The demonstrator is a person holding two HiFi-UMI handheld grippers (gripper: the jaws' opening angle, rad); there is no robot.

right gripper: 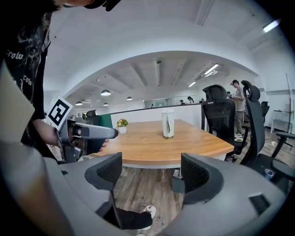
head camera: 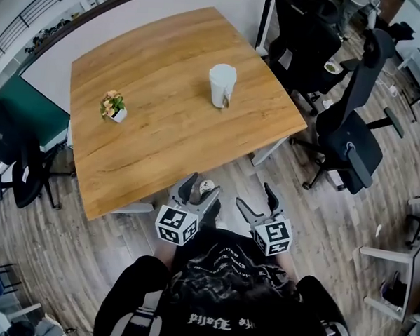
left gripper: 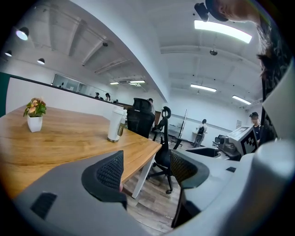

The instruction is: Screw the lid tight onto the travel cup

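A white travel cup [head camera: 222,85] with its lid on stands upright on the far right part of the wooden table [head camera: 162,140]. It also shows in the left gripper view as the cup [left gripper: 115,123] and in the right gripper view as the cup [right gripper: 168,123]. My left gripper [head camera: 200,190] and right gripper [head camera: 257,200] are held low in front of my body, short of the table's near edge. Both stand open with nothing between their jaws. The left gripper [left gripper: 145,168] and right gripper [right gripper: 150,171] point over the floor toward the table.
A small potted plant [head camera: 113,106] sits on the table's left part. Black office chairs [head camera: 352,129] stand to the right of the table, another chair [head camera: 27,168] to the left. Wood floor lies between me and the table. People stand far off in the room.
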